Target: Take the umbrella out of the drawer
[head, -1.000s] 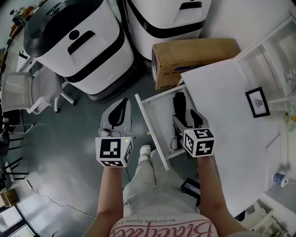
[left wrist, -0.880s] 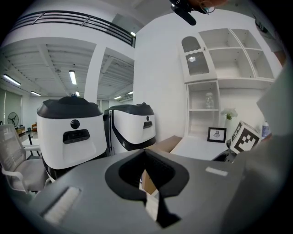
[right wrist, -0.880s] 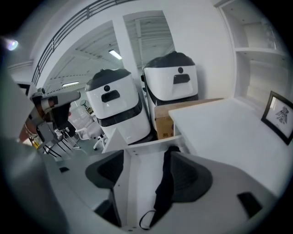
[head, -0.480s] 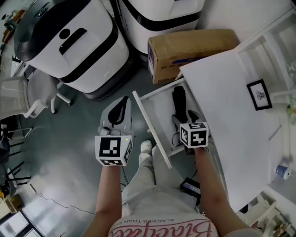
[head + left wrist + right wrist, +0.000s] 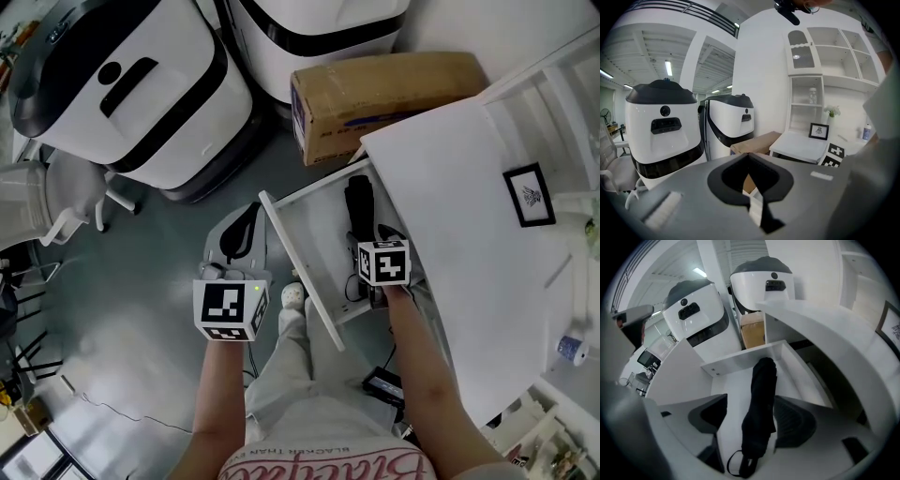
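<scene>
Near end of umbrella hidden under right tongs, print in framed picture too small

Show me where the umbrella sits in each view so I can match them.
Head view: umbrella lies in the open drawer, right of centre.
Left gripper view: not in it.
Right gripper view: umbrella at centre, between the parted jaws of the right gripper.
Shared landmark: the cardboard box, seen in all three views.

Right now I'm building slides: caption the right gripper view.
Open right gripper straddles the folded black umbrella lying in the white drawer.
</scene>
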The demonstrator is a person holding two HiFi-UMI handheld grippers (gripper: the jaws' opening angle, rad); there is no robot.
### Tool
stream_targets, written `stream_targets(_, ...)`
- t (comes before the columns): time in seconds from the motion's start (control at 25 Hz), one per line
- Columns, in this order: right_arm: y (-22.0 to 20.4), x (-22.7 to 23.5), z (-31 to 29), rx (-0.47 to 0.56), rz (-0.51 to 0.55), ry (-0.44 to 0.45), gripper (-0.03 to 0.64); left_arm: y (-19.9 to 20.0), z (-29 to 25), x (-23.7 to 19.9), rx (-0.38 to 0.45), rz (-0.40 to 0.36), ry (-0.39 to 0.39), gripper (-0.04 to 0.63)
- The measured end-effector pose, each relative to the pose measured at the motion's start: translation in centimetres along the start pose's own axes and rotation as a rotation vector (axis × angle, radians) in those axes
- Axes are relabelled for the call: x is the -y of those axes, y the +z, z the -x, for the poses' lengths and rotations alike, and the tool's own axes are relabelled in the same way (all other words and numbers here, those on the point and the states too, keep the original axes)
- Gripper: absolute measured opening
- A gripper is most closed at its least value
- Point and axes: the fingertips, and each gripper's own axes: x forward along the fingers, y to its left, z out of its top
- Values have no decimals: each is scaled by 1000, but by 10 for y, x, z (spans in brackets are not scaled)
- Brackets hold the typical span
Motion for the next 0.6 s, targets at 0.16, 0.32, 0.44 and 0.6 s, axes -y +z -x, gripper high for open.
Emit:
stream_targets(0.16, -7, 9, -22, -53, 2, -17, 313, -6, -7, -3, -15, 4, 4, 9)
stream_targets(0.32, -18, 19, -43, -120, -7, -60, 313, -13, -11, -8, -33, 2, 14, 9)
stream_targets(0.44, -25, 24, -58, -167, 2, -82, 313, -19, -14, -11, -48, 3, 19, 9)
stream_targets(0.6, -27, 27, -71, -206, 20, -102, 313, -27, -16, -14, -69, -1, 24, 9)
